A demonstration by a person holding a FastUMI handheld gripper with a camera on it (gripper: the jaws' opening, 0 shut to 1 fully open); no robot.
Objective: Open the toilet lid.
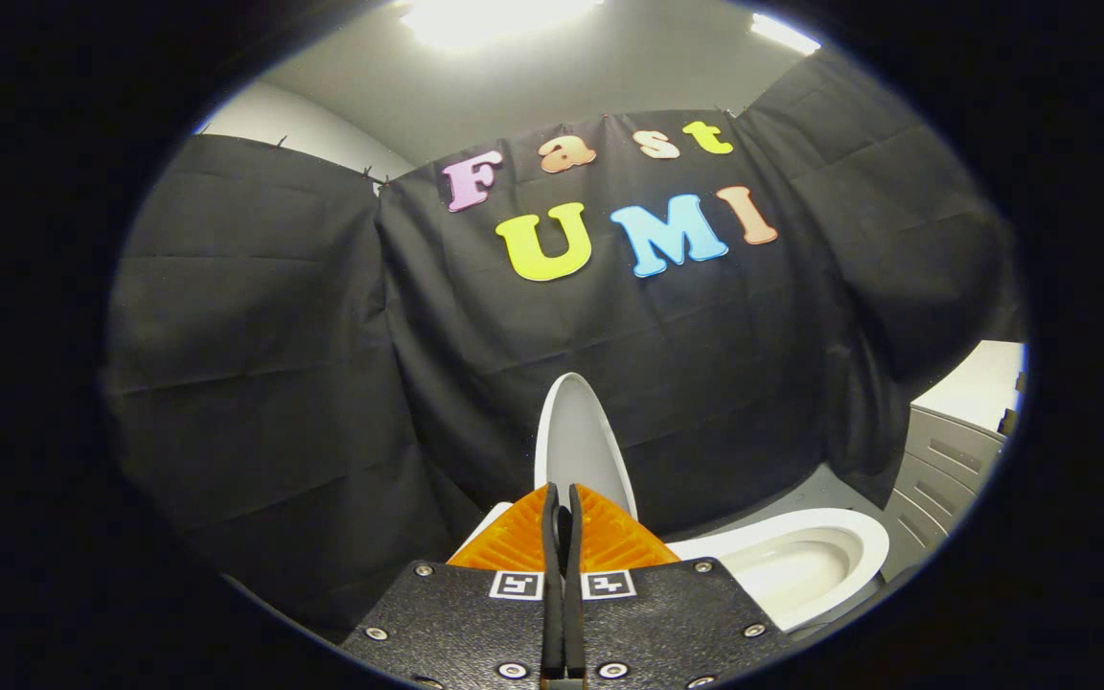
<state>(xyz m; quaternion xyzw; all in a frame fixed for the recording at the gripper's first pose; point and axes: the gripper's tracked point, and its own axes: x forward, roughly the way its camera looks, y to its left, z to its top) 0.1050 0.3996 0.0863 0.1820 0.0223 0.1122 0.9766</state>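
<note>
Toilet lid (576, 436) stands upright just beyond the gripper (562, 508), seat and bowl (835, 537) exposed to its right. Jaws are together, w/ nothing between. Lid looks open; best to pull back slowly, no bumping it.

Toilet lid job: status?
Done: the white oval toilet lid stands raised, just beyond the fingers, and the white toilet bowl beside it is uncovered. In hand: nothing; the hand-held gripper has its fingers closed together with nothing between them. Left: apparently only backing away, if the lid stays up by itself.
</note>
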